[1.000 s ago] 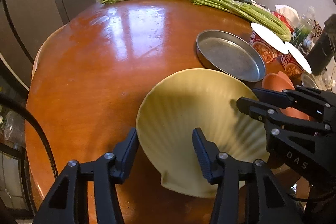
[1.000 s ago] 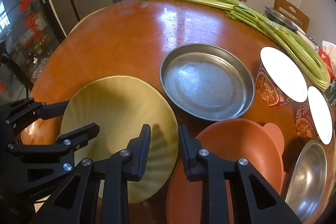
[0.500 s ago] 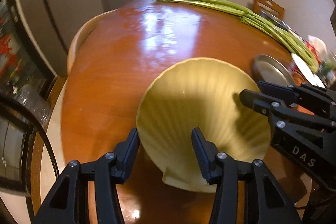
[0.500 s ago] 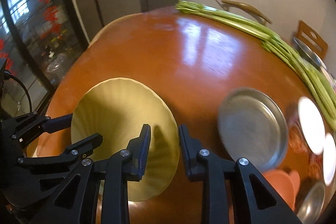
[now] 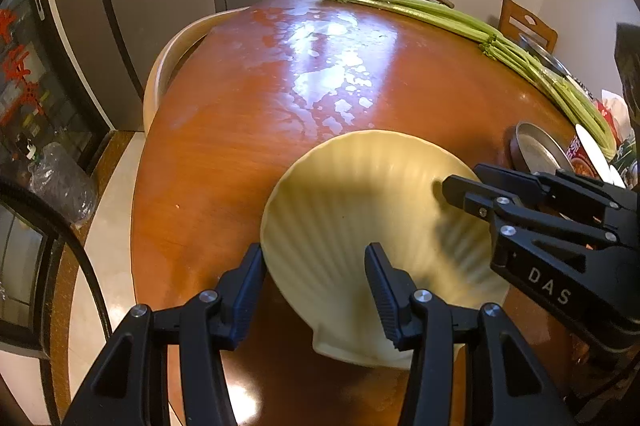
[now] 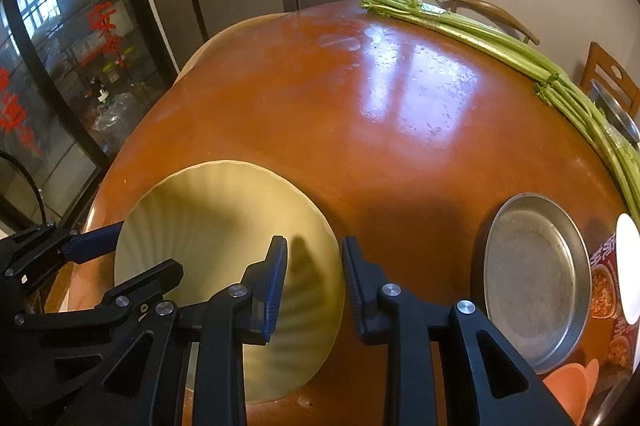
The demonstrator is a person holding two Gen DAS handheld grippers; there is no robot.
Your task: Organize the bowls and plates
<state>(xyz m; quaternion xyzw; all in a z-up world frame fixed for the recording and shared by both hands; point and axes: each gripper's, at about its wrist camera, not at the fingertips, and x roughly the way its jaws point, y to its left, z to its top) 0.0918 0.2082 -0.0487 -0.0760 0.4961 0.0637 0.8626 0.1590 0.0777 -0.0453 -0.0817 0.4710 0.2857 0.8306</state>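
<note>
Left wrist view: your left gripper is clamping the yellow shell plate by its near-left rim, right gripper pinching its right rim.

A pale yellow, shell-shaped plate with fluted ribs fanning out from a small tab at its near edge sits at the near side of the table, its scalloped rim partly lifted and tilted. To its right lies a round, shallow metal pan, empty and flat on the wood, well apart from the plate. At the lower right corner, an orange bowl shows only by its rim.
</note>
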